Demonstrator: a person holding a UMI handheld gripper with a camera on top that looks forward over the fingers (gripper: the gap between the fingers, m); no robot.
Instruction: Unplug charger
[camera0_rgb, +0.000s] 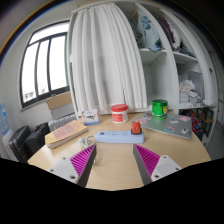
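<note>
Ahead of the claw: a wooden table (115, 165) carrying a light blue power strip (118, 137), lying crosswise beyond the fingertips.
Claw: the gripper (114, 160) is spread wide, nothing between its pads (82, 158); it hangs above the bare tabletop.
Charger: a small red-orange plug (136, 127) appears to sit on the strip, ahead and slightly right of the claw's midline; too small to be sure it is the charger.
Gap: strip and plug lie well apart from the fingertips, not touched.
Neighbours: a red-lidded jar (119, 112) stands behind the strip, a green cup (159, 106) farther right, a pink box (65, 133) to the left.
Step in hand: approach, as I judge it.
Doing it well: steer a little right, centre the plug between the fingers, grip its body, then pull straight out so the strip does not drag along.
</note>
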